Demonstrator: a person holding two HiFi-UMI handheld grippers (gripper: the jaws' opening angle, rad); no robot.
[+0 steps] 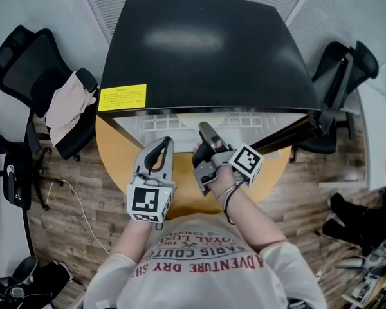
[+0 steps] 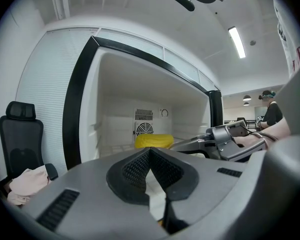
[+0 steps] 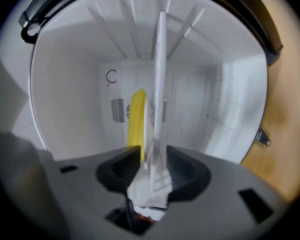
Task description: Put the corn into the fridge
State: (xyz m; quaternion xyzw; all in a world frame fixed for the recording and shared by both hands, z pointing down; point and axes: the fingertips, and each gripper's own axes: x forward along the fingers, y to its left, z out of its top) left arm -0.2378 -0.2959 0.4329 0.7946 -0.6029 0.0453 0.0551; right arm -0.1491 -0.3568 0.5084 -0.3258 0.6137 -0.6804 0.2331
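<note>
Well inside fridge rim (image 2: 77,109), corn (image 2: 153,141).

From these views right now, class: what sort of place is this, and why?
Probably an office or lab rather than a kitchen: black office chairs, a ceiling strip light, and a small fridge standing on a round wooden table.

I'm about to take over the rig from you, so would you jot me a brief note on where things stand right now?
Left gripper: shut, empty, held outside the open fridge.
Right gripper: open, nothing between its pads, at the fridge mouth, rolled on its side.
Corn: lying on the white shelf inside, near the back wall, apart from both grippers.
Done: corn is in the fridge and released.
Left: draw the right gripper out; probably close the fridge.
</note>
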